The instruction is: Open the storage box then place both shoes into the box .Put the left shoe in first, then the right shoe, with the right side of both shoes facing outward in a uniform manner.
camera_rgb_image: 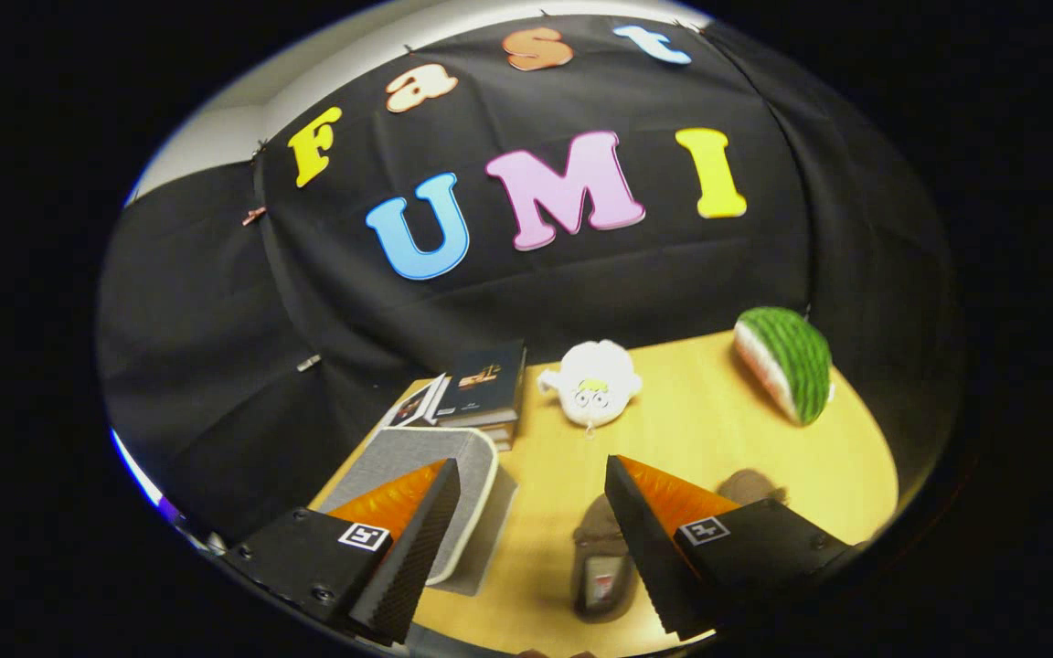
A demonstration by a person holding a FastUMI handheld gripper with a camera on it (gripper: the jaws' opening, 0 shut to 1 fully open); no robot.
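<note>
Gripper view: the gripper [526,539] hangs above the wooden desk [700,429], its 2 fingers wide apart and empty. The grey storage box [481,466] lies behind the left finger; 2 brown shoes [601,562] lie beside and behind the right finger. Beyond sit books [481,388], a white plush toy [592,384] and a watermelon-slice toy [787,364].

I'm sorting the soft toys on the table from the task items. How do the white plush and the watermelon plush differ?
The white plush is round and pale with a cartoon face; the watermelon plush is a green-striped wedge with a pale and red cut side. The white plush sits beside the books; the watermelon plush lies apart, near the table's far edge. Both rest on the table beyond the open tool.
</note>
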